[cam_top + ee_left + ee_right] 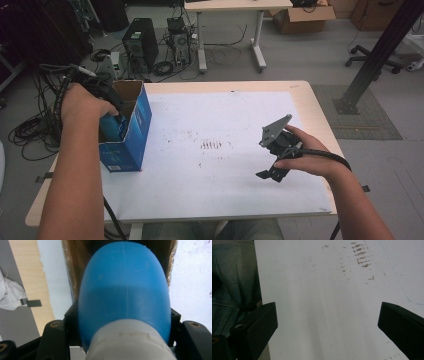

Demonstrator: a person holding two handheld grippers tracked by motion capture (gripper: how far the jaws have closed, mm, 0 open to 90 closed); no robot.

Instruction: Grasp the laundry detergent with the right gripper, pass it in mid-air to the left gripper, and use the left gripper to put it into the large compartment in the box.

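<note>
A white-topped table (pixel 225 165) is seen from above. At its left edge an open blue carton (pixel 131 131) stands upright. A rounded blue object (pixel 124 292) with a white end is pinched by the left gripper (pixel 107 107) at the carton's mouth. The right gripper (pixel 327 327), jaws spread with nothing between them, is held over the bare tabletop.

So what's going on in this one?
A person works two hand-held grippers at a white-topped table. The left hand-held gripper is shut on a blue rounded object and holds it in the open top of the blue carton. The right hand-held gripper hangs open and empty above the tabletop.
</note>
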